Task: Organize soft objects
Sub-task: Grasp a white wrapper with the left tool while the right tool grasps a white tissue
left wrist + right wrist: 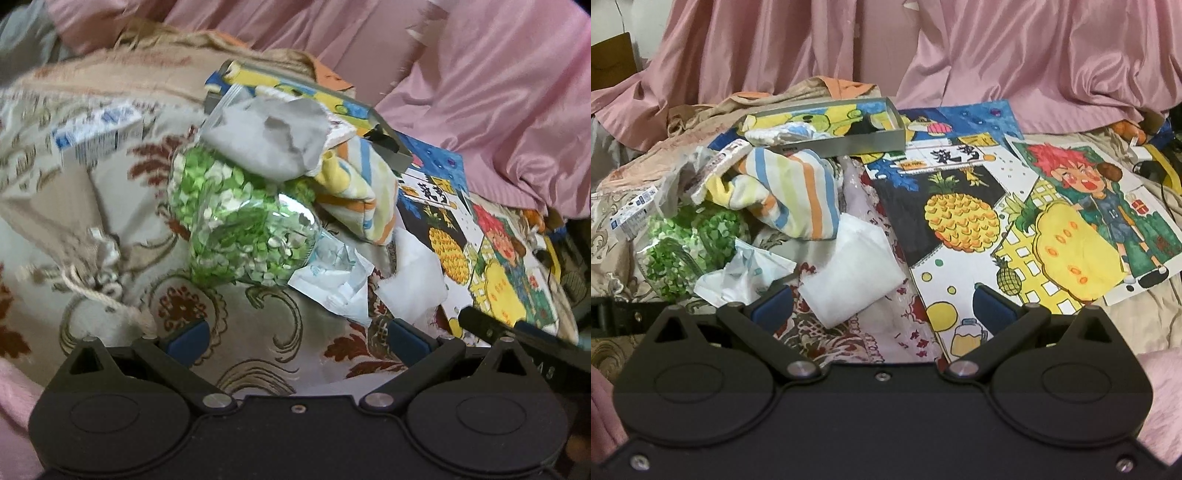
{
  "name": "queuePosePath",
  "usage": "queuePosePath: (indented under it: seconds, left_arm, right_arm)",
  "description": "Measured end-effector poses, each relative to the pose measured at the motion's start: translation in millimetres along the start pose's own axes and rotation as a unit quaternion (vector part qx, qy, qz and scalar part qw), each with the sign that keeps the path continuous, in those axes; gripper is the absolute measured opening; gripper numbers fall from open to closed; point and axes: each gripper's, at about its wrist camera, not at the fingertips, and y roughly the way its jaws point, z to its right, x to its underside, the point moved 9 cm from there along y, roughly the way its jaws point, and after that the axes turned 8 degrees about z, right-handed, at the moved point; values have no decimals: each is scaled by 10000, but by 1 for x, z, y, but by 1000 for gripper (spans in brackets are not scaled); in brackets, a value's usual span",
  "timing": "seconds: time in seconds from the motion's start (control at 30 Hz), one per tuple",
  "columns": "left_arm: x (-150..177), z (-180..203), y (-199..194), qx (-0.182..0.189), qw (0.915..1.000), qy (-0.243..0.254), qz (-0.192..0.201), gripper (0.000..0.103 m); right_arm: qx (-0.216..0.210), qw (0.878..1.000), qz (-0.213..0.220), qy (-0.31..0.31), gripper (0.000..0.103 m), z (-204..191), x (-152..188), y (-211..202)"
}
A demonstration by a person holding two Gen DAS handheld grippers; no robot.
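Note:
A heap of soft things lies on a patterned bedspread [258, 332]. A clear bag of green and white bits [240, 218] [690, 243] lies in the middle, a grey cloth [273, 136] on top of it. A striped cloth [358, 188] [794, 188] lies beside it, and a white folded pad [413, 284] [849, 266] and a crumpled white wrapper [332, 280] [742, 273] lie in front. My left gripper [299, 338] is open and empty, just short of the bag. My right gripper [882, 308] is open and empty, just short of the white pad.
A shallow grey box [849, 129] [332, 103] rests behind the heap. Colourful drawings with a pineapple [964, 218] [450, 251] cover the right side. A blue and white packet [96, 136] lies at the left. Pink curtains [997, 55] hang behind.

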Motion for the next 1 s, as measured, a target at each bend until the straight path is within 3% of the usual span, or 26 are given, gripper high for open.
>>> queuePosePath:
  seconds: [0.37, 0.63, 1.0]
  left_arm:
    - [2, -7, 23, 56, 9943, -1065, -40, 102]
    - [3, -14, 42, 58, 9816, -1909, 30, 102]
    - [2, -4, 60, 203, 9738, -2263, 85, 102]
  right_arm:
    - [124, 9996, -196, 169, 103, 9, -1, 15]
    - [-404, 9980, -416, 264, 103, 4, -7, 37]
    - [-1000, 9903, -915, 304, 102, -7, -8, 88]
